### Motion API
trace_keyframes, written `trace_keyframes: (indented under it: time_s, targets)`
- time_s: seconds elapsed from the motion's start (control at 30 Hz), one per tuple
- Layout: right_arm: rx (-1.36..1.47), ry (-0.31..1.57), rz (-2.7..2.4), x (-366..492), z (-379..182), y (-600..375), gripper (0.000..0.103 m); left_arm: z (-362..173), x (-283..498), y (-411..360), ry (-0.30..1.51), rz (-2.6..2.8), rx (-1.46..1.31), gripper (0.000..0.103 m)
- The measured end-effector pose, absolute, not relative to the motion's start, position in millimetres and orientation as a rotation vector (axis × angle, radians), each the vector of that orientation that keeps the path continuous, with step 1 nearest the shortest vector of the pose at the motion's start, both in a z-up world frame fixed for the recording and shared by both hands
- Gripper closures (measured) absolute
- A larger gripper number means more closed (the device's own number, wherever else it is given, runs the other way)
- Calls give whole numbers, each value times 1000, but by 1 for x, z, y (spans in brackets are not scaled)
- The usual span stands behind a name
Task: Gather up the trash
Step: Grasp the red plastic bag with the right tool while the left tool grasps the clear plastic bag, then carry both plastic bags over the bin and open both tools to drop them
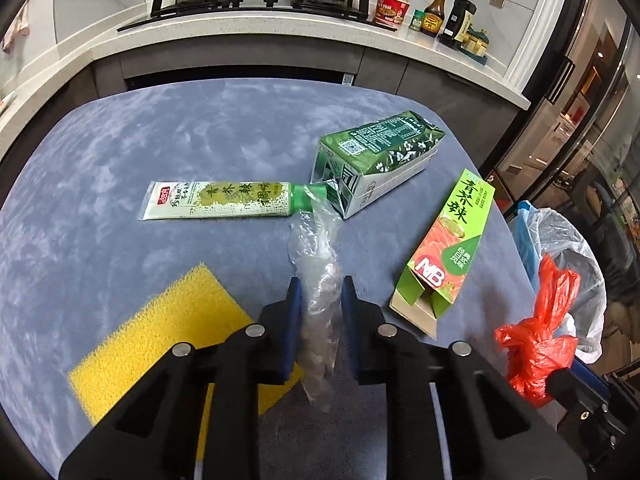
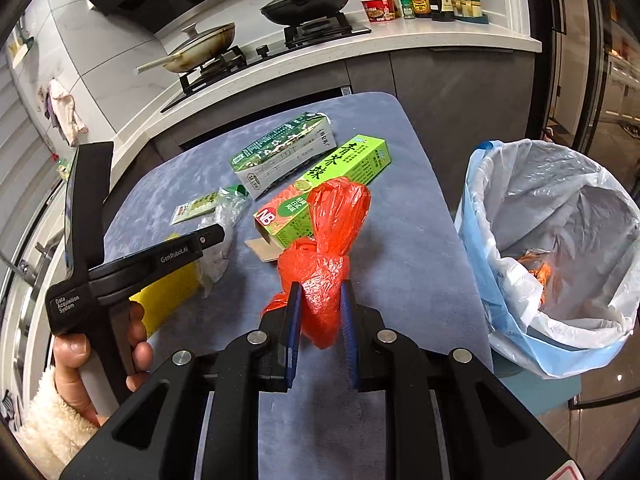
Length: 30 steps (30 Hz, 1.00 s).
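Between my left fingers [image 1: 295,312] sits a clear plastic wrapper [image 1: 316,264], thin, crinkled and shiny. My right fingers [image 2: 295,312], faced with ribbed blue pads, pinch a glossy, wrinkled red plastic bag [image 2: 328,252]. Both lie over the table cloth [image 1: 160,136], a matt, suede-like blue-grey fabric. Left of the wrapper lies a rough, porous yellow sponge [image 1: 160,332]; right of it, a smooth printed cardboard box [image 1: 448,248].

– How are the two grippers seen?
– The left gripper [image 1: 319,284] is angled downward, jaws nearly closed; the right gripper [image 2: 320,290] likewise. The left hand [image 2: 100,356] is wrapped around its handle.
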State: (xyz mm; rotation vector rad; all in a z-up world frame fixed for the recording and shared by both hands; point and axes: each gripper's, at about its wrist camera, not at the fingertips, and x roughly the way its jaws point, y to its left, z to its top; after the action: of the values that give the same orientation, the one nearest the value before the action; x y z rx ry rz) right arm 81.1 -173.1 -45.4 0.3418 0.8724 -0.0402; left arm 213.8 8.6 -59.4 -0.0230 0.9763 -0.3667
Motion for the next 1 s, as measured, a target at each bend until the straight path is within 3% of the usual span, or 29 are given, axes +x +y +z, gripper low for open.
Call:
trace_keyframes:
  time_s: [0.57, 1.0]
  targets:
    - [374, 807, -43, 48, -24, -188, 85, -6, 131, 4, 913, -455, -38, 88]
    - [442, 750, -135, 5, -16, -244, 85, 13, 83, -58, 919, -615, -10, 88]
